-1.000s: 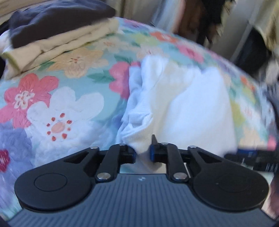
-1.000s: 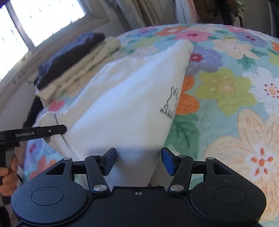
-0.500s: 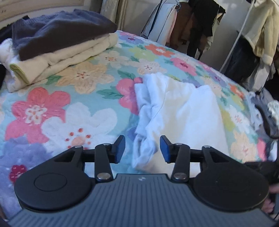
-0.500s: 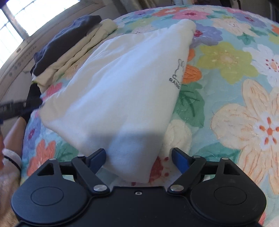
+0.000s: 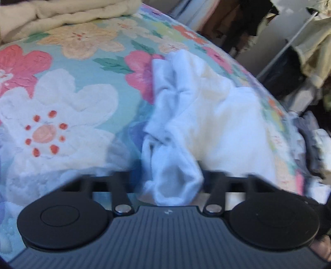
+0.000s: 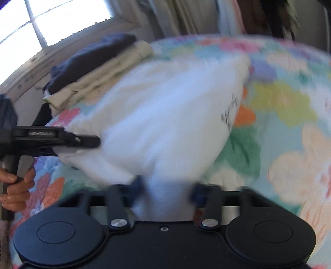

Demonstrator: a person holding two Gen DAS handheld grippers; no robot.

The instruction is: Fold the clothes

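Note:
A white folded shirt (image 5: 217, 115) with a small black print lies on the flowered bedspread (image 5: 58, 107); it also shows in the right wrist view (image 6: 165, 115). My left gripper (image 5: 169, 178) is open, with the shirt's bunched near corner between its jaws. It also shows from the side in the right wrist view (image 6: 86, 141), at the shirt's left corner. My right gripper (image 6: 167, 188) is open around the shirt's near edge. Both views are blurred by motion.
A pile of folded clothes (image 6: 99, 70), dark blue on cream, sits at the bed's far left below a window (image 6: 51, 22). Hanging garments (image 5: 248, 18) and a heap of clothes (image 5: 314, 144) stand beyond the bed's right edge.
Both grippers opened and let go of the shirt, then moved back in over its near corners. The right jaws have narrowed around the edge since half a second ago.

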